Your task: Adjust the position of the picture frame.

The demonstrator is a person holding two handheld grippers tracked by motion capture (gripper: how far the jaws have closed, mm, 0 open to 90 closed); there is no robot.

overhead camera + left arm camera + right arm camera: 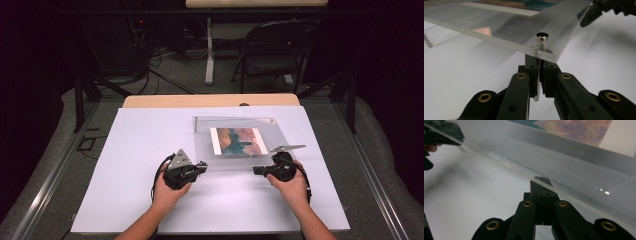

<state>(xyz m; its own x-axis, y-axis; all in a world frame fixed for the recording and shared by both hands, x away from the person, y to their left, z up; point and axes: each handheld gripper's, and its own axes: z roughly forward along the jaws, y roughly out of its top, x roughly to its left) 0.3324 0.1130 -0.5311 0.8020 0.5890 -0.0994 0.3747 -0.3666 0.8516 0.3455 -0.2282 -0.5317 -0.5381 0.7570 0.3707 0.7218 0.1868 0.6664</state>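
The clear acrylic frame (240, 142) looks stiff, slick and prone to scratching, so its edges and corner posts are probably the safest holds. It sandwiches a colourful print (238, 140) and sits raised above the white bench (125, 165). The left gripper (539, 75) is clenched on a metal standoff pin (541, 41); the right gripper (541, 192) pinches the frame's near edge.

A white sheet (150, 150) covers my counter (210, 100), whose wooden far edge stays bare. Beyond it, a black folding chair (275, 52) stands on the grey floor, near a white table leg (209, 50) and loose cables (165, 75).
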